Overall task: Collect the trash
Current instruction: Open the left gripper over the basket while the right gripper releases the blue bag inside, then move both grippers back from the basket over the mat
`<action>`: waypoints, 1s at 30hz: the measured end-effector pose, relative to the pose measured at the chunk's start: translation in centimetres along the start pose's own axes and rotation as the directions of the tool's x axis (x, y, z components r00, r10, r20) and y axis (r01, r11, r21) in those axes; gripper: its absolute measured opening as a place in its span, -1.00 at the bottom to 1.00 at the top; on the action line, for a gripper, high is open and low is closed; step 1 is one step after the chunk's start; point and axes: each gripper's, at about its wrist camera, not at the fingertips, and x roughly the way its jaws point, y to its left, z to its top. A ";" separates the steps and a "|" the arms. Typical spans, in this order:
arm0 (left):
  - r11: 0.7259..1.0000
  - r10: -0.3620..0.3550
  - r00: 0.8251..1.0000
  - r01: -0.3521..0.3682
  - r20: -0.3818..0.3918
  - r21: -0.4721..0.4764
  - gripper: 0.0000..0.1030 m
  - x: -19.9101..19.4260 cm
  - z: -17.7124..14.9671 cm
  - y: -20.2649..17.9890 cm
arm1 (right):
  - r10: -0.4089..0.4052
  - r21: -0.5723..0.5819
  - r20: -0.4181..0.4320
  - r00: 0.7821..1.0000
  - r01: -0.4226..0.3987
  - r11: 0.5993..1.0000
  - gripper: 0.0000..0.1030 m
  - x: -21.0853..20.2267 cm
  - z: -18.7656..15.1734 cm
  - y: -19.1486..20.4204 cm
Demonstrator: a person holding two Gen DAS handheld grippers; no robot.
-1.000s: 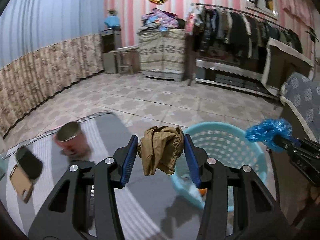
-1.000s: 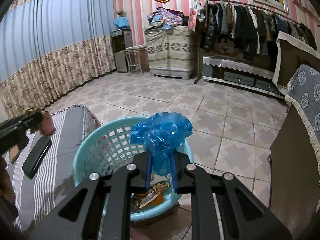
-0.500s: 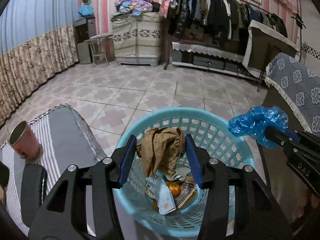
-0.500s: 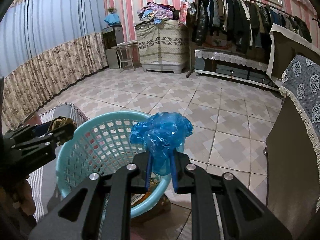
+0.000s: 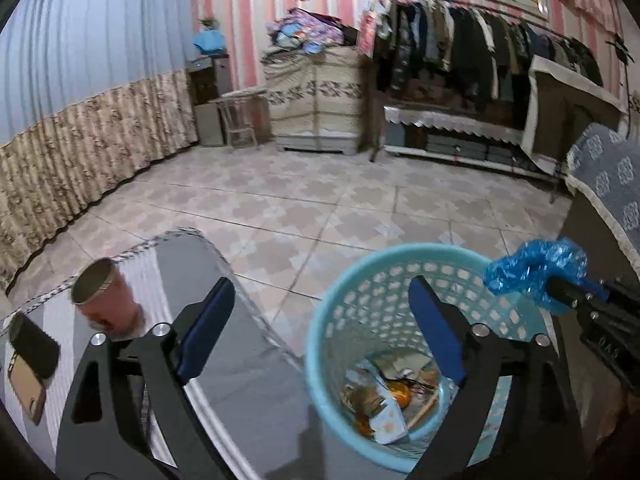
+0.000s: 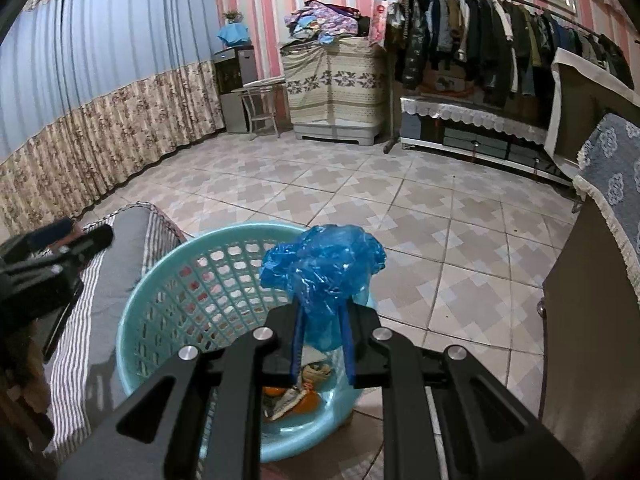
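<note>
Left wrist view: the left gripper (image 5: 320, 304) has its blue-padded jaws opening wide, with nothing between them; one finger stands over the striped cloth surface (image 5: 248, 364), the other over the turquoise mesh basket (image 5: 320, 344), which sits on the tiled floor (image 5: 320, 208) just beside that surface's right edge; inside the basket lie wrappers and scraps (image 5: 388, 396), orange and pale, heaped on its bottom; whether the brown wad is among them cannot be told. Near the far left corner of the striped surface stands a pink cup (image 5: 106, 300) with a metal rim, blurred; just beside it, at the left edge, lie a dark phone (image 5: 34, 350) and a tan flat thing (image 5: 24, 392), partly overlapped. At the right of this view the right gripper (image 5: 560, 292) reaches in, holding a crumpled blue plastic bag (image 5: 536, 268) above the basket's right rim.

Right wrist view: the right gripper (image 6: 322, 344) is clamped tight on the blue plastic bag (image 6: 324, 264), its pads pressed into the bag's lower part while the crumpled bulk stands up above the fingertips; the bag hangs over the basket's (image 6: 160, 280) near right rim, not inside it; the left gripper (image 6: 76, 240) shows at the left edge, over the striped surface (image 6: 116, 264).
</note>
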 end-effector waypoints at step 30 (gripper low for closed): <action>0.961 0.227 0.973 -0.219 0.034 -0.167 0.89 -8.9 -3.0 13.9 | 0.041 -0.104 -0.017 0.999 -0.043 0.994 0.79 1.2 0.6 7.4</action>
